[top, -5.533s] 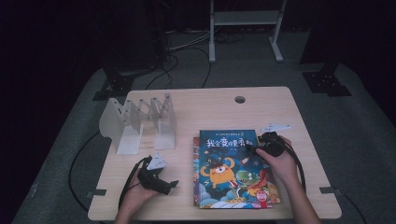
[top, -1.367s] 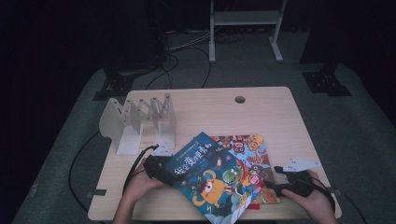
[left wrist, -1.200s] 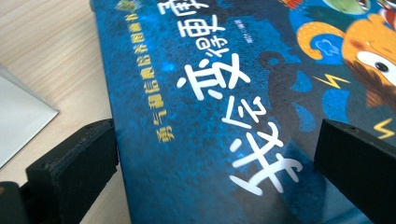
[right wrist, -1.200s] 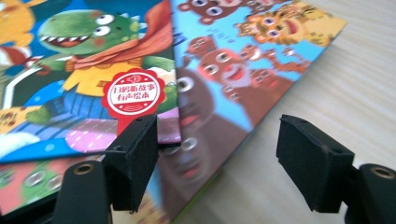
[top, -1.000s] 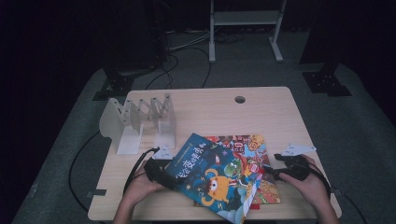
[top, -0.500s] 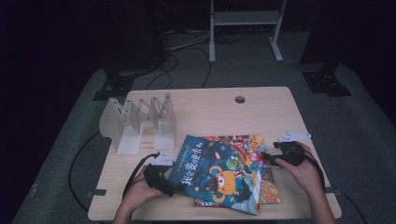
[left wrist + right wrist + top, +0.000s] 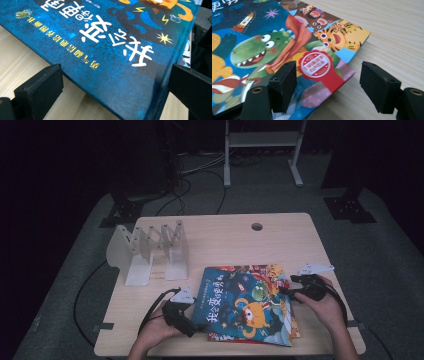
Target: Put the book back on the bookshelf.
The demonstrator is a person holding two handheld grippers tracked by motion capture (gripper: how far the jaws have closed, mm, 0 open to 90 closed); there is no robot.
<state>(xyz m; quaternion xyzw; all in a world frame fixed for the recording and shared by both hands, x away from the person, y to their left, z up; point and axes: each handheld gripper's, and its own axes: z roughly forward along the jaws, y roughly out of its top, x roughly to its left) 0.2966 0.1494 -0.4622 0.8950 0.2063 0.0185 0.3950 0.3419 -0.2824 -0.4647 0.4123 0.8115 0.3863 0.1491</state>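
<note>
The blue book (image 7: 245,307) lies skewed atop a second book (image 7: 280,272), right of the rack (image 7: 150,252). Both grippers, left (image 7: 192,327) and right (image 7: 287,292), are unclenched, straddling its corners. Closing now could pinch both books. The right gripper view reveals the lower cover's tiger (image 7: 337,35).

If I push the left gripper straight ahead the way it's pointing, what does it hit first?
Most likely the blue book: the left gripper has its open jaws either side of the book's near corner, so the cover edge lies straight ahead. How much gap remains is unclear.
</note>
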